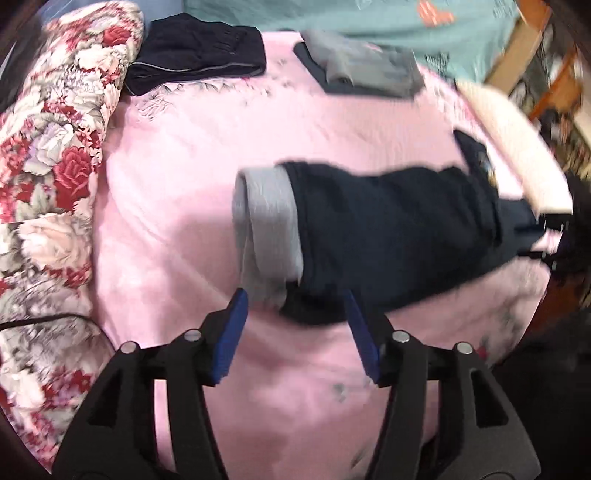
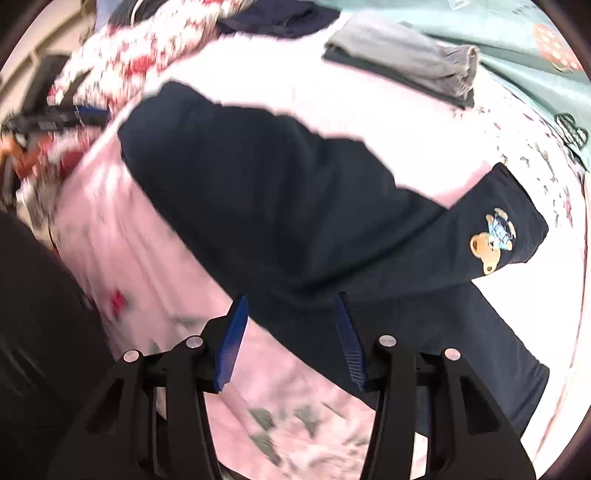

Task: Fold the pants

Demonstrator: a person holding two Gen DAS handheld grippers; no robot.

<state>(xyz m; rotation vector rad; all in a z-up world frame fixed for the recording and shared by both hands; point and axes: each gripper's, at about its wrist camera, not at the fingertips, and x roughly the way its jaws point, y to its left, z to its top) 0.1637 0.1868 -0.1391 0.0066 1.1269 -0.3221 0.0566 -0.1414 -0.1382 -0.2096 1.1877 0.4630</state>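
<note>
Dark navy pants (image 1: 388, 236) with a grey lining turned out at one end (image 1: 266, 229) lie on a pink bedsheet (image 1: 184, 166). My left gripper (image 1: 295, 299) is open, its blue fingers just short of the grey end, holding nothing. In the right wrist view the pants (image 2: 277, 206) stretch across the sheet, with a small bear patch (image 2: 491, 245) on a folded-over part. My right gripper (image 2: 291, 306) is open, its fingers at the pants' near edge. The left gripper (image 2: 59, 114) shows blurred at the far left.
A floral quilt (image 1: 48, 177) lies along the left of the bed. A folded dark garment (image 1: 195, 55) and a folded grey garment (image 1: 362, 66) lie at the far side, next to a teal blanket (image 1: 369, 14). The bed's edge (image 1: 517, 147) is at the right.
</note>
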